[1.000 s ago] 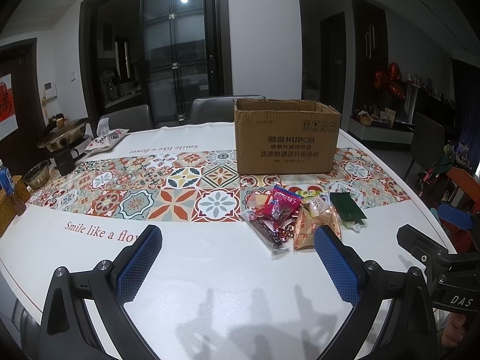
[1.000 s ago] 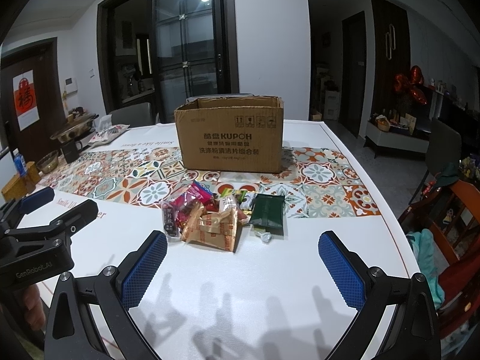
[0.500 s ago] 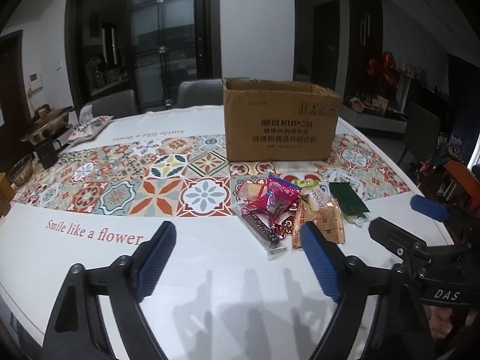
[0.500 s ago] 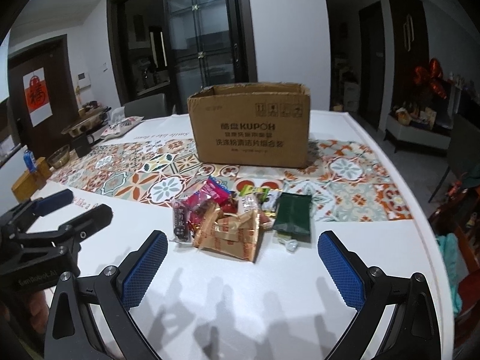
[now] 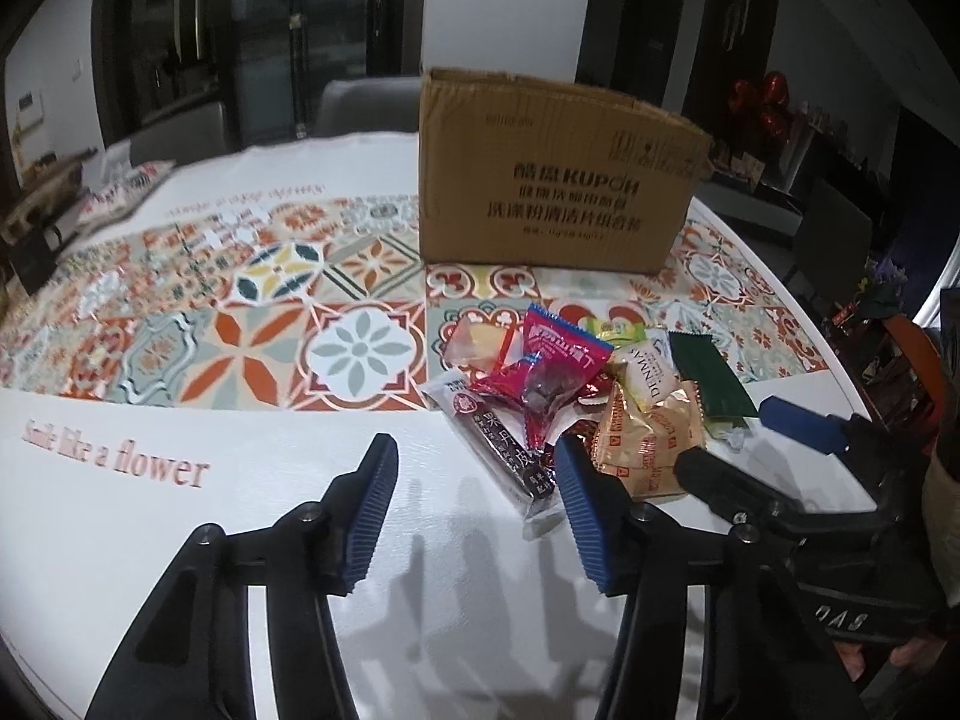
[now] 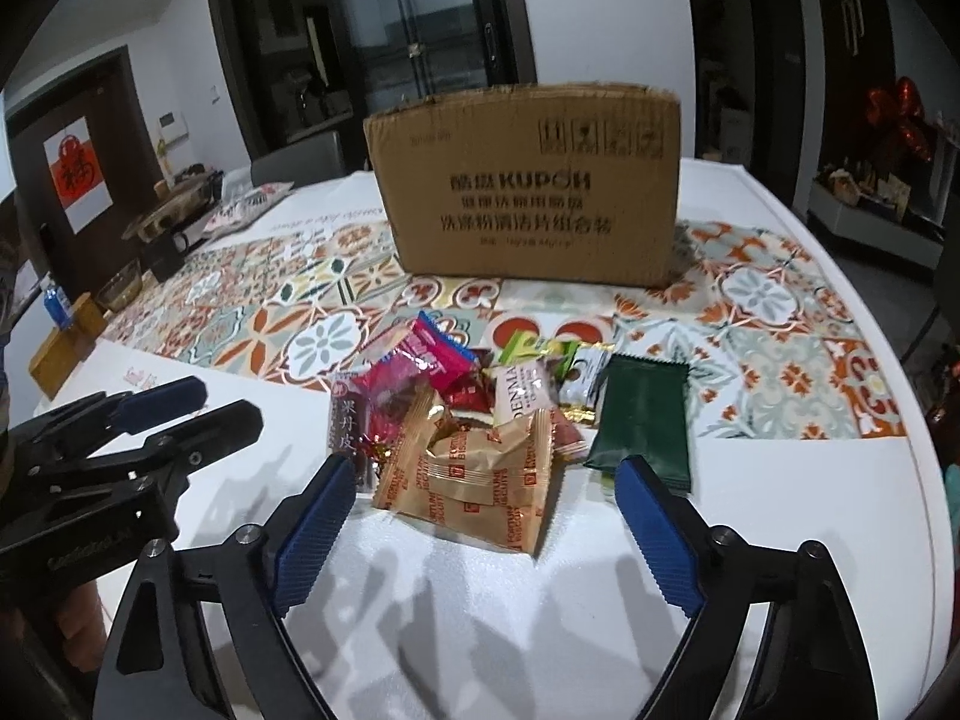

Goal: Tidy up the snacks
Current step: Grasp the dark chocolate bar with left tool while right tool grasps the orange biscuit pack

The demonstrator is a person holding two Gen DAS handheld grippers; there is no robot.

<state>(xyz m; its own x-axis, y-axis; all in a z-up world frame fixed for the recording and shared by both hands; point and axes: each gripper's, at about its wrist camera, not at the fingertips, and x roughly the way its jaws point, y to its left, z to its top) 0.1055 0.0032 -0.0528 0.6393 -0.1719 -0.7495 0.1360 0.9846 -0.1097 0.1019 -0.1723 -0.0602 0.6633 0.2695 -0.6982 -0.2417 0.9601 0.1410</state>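
Note:
A pile of wrapped snacks lies on the white table in front of an open cardboard box. My left gripper hovers at the pile's left end with its jaws closing. The long dark snack bar lies between its fingers, close to the right one, and neither pad presses on it. My right gripper is wider, its jaws closing too, with the gold biscuit packets between its fingers, untouched. A dark green packet lies by the right finger, and a red packet tops the pile.
A patterned tile runner crosses the table under the box. A pot, a glass bowl, a wooden block and a blue bottle stand at the far left. Chairs stand behind the table, whose edge curves close on the right.
Both grippers have moved forward and down toward the snack pile. The left jaws have narrowed a lot and the right jaws a little.

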